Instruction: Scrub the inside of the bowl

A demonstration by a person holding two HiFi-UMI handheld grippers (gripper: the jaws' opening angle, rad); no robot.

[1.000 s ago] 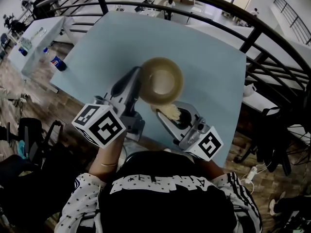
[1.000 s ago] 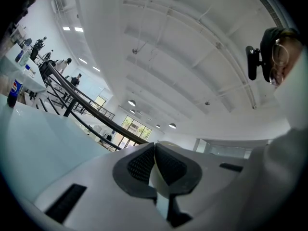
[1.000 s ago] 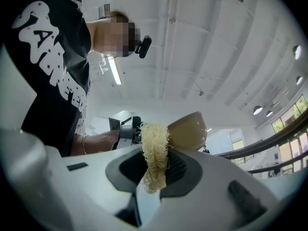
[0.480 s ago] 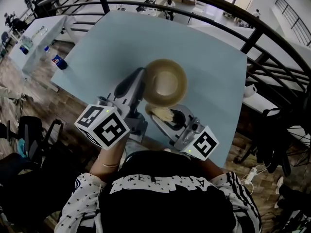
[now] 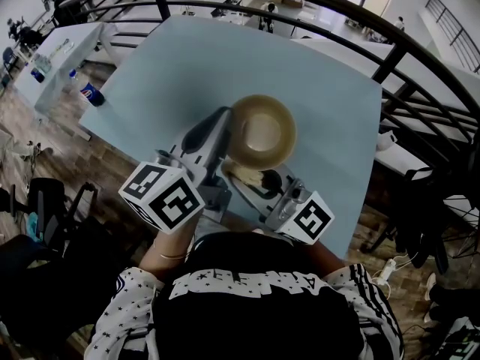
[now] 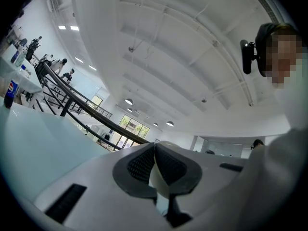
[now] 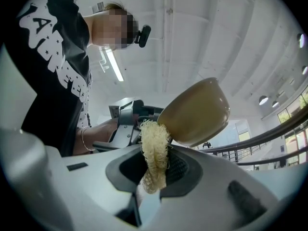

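Note:
A tan bowl (image 5: 262, 130) hangs over the light blue table (image 5: 150, 73), its mouth facing up toward my head. My left gripper (image 5: 223, 131) is shut on the bowl's left rim. In the left gripper view only a thin pale strip of that rim (image 6: 157, 179) shows between the pads. My right gripper (image 5: 251, 177) is shut on a pale fibrous scrubber (image 5: 244, 172) just below the bowl's near rim. In the right gripper view the scrubber (image 7: 154, 150) stands up from my right gripper (image 7: 154, 166), its tip against the outside of the bowl (image 7: 195, 112).
A dark curved railing (image 5: 390, 58) runs round the table's far and right sides. A blue soda can (image 5: 90, 95) stands beyond the table's left edge. The person's black shirt (image 5: 262, 306) fills the bottom of the head view.
The bowl has shifted slightly right and away with the left gripper. The right gripper and scrubber have moved left, in under the bowl's near rim.

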